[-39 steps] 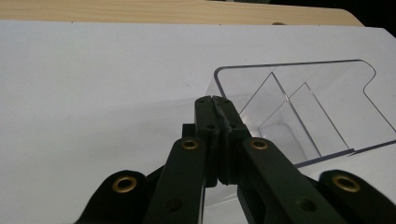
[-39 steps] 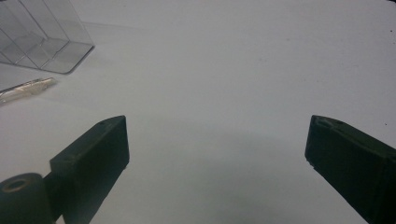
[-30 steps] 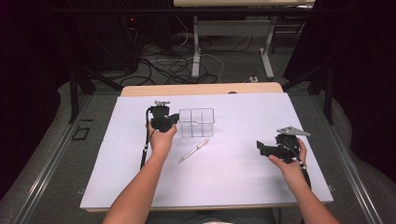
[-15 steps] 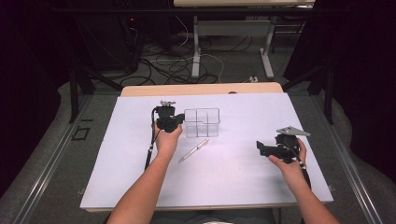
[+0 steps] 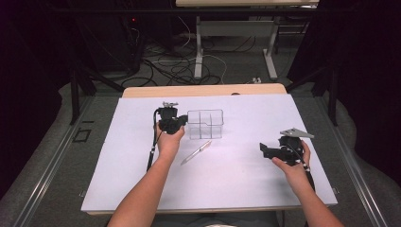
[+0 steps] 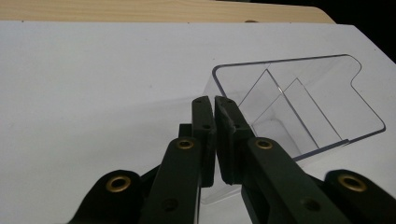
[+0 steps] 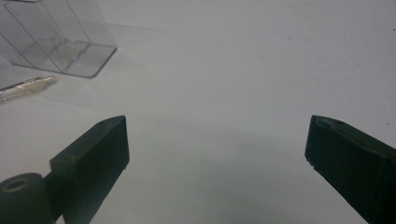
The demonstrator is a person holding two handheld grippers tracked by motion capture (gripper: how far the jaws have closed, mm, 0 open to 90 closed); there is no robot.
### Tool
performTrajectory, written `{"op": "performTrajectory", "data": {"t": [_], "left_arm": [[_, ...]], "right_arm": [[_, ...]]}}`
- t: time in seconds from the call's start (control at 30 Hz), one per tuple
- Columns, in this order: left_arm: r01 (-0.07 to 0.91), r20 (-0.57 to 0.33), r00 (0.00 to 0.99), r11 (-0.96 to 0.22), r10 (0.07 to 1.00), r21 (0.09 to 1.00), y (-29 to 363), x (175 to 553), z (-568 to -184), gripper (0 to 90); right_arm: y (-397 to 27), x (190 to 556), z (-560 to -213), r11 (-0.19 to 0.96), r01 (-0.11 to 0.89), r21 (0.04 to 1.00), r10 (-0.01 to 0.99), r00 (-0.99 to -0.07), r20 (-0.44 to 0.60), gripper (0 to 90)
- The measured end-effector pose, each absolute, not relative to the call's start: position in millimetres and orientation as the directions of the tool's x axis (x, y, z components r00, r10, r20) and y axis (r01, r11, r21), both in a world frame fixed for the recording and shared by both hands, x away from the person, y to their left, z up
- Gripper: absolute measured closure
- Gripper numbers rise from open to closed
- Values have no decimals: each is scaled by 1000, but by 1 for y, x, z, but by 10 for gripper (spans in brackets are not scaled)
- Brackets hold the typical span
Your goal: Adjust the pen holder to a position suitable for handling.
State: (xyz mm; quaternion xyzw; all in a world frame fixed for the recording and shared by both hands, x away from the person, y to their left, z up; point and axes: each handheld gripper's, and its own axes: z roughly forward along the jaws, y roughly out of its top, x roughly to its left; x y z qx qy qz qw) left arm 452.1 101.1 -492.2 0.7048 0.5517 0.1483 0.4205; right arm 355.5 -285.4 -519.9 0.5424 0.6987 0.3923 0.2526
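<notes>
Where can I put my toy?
Bare white table lies between the silver pen and the right claw. It is crowded by the clear plastic divided box, where the left claw sits.

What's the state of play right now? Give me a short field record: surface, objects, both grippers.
surface: white table top
clear divided organizer: upright, far centre of the table
pen: lying flat, just in front of the organizer
left gripper: jaws closed on the organizer's wall
right gripper: jaws wide open, nothing between them, off to the right of the organizer
</notes>
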Motion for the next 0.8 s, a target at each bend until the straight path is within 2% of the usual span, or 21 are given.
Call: {"op": "performTrajectory", "data": {"t": [0.4,0.47,0.8], "left_arm": [[632,-245,371,-50,896,773,108,445,-483,769],[630,-252,374,-45,893,775,110,443,-482,724],[620,-285,404,-31,869,784,119,433,-478,630]], "right_arm": [[-287,354,-519,101,560,822,957,-281,74,61],[-286,354,-519,100,561,822,957,-280,74,61],[-286,354,-519,102,560,822,957,-281,73,62]]}}
